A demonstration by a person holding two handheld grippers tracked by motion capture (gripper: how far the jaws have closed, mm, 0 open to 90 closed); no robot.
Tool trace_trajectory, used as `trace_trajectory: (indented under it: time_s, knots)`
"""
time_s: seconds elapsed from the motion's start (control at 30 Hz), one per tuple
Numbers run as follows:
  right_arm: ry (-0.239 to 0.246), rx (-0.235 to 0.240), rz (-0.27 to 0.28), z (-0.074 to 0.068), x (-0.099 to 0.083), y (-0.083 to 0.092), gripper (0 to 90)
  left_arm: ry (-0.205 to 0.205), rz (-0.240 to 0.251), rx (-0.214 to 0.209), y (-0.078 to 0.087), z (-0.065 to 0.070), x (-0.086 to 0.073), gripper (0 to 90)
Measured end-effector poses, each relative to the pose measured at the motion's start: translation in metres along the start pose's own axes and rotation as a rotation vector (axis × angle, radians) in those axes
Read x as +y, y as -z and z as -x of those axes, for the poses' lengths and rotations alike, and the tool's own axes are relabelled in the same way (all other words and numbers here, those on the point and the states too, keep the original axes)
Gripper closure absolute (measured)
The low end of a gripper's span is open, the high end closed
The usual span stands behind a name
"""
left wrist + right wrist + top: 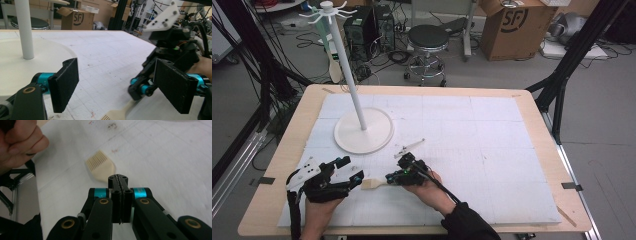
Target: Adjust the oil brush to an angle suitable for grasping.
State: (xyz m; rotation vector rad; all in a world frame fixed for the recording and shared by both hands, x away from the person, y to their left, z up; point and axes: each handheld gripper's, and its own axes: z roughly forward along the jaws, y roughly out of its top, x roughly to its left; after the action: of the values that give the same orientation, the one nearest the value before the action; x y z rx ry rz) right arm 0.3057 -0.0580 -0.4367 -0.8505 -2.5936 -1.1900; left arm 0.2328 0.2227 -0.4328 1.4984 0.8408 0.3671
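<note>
Both forearms come in over the near edge of the table (532, 107). The left hand (319, 197) lies low at the near left, its tongs (350, 170) pointing level toward the right. The right hand (427, 187) sits just right of centre, knuckles up, its tongs (389, 178) pointing left at the other pair.

A white stand (363, 131), a round base with a tall pole, rises behind the left hand; its base fills the left of the left gripper view. A small pale stick (409, 148) lies on the white mat (492, 150) behind the right hand. Past the table stand a stool (427, 39) and a cardboard box (517, 25). Nothing lies between the two pairs of tongs but the brush (373, 184).

The left tongs stand wide apart, holding nothing; the brush head lies just below their gap. The right tongs are pressed together on the brush's handle, and the pale, bristled head sticks out past their tips over the mat.
</note>
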Motion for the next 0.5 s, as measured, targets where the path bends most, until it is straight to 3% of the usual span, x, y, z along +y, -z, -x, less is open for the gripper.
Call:
trace_trajectory:
  time_s: [0.27, 0.5]
  knots:
    - [-0.096, -0.006, 0.032, 0.016, -0.048, 0.04, 90.0, 0.003, -0.004, 0.0, -0.001, 0.0, 0.0, 20.9]
    - [-0.16, -0.009, 0.042, 0.029, -0.068, 0.057, 90.0, 0.001, -0.006, -0.005, -0.002, 0.002, 0.0, 20.9]
